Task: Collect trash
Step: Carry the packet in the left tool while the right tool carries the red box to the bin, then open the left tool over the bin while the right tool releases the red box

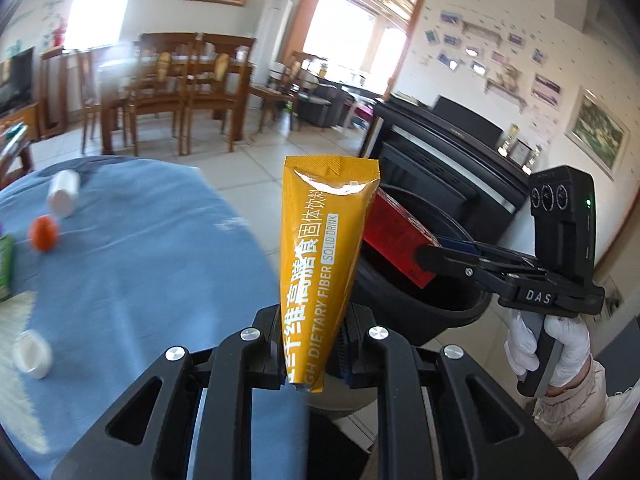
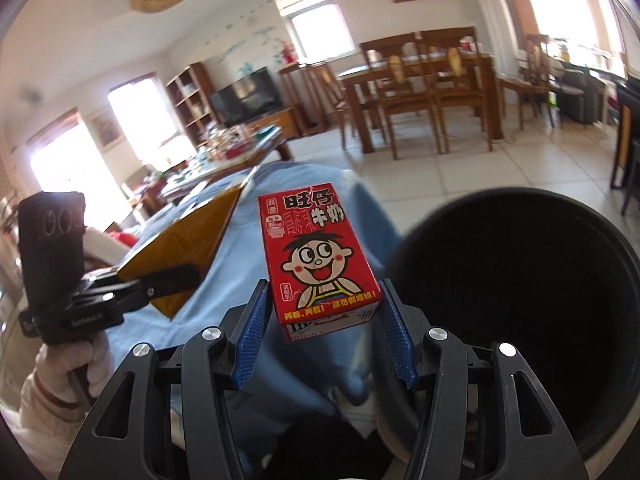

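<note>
Left hand-held gripper (image 1: 316, 344): clamps yellow sachet (image 1: 320, 248), long axis pointing forward, upward.
Right hand-held gripper (image 2: 324, 320): clamps red milk carton (image 2: 316, 252), long axis forward, beside black bin (image 2: 520, 216).

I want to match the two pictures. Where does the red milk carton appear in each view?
Left wrist: red milk carton right of centre, held over the black bin.
Right wrist: carton at centre, between the right gripper fingers.
Shared landmark: the dining table.

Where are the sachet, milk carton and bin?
sachet (image 1: 316, 256), left wrist view, middle of its printed yellow face.
milk carton (image 2: 320, 256), right wrist view, cartoon face on the red front.
bin (image 2: 516, 196), right wrist view, far edge of its black rim.
</note>
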`<state>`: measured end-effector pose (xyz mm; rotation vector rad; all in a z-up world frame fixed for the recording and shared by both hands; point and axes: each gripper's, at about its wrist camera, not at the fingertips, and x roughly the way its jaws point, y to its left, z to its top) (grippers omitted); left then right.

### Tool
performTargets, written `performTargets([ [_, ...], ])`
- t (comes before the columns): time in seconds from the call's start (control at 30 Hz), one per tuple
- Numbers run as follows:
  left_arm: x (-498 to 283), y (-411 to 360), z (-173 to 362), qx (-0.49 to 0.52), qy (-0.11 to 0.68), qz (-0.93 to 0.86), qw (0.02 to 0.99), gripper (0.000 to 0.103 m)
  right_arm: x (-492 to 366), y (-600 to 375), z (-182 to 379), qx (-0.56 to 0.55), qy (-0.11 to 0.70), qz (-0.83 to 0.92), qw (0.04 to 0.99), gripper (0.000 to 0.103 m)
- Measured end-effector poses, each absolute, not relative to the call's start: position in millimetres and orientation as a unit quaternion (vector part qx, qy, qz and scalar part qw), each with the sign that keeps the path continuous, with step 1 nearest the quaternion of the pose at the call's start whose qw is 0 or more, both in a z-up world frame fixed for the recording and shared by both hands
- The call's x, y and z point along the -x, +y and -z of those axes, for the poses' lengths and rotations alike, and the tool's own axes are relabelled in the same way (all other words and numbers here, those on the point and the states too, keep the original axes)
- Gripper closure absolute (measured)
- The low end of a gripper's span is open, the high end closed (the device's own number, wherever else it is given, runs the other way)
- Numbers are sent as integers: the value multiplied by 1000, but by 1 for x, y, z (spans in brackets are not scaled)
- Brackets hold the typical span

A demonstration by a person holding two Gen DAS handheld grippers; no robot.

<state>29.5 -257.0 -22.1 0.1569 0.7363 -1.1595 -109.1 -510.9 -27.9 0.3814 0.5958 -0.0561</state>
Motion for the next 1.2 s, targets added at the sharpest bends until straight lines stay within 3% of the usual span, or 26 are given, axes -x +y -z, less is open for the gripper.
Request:
performTargets([
  [0.57,0,-371,54,-135,362,582,715,84,199,-606,67,-237,266,164,920,49],
  [1.2,10,-407,76,-183,368,577,706,81,212,-624,90,-250,268,200,909,48],
])
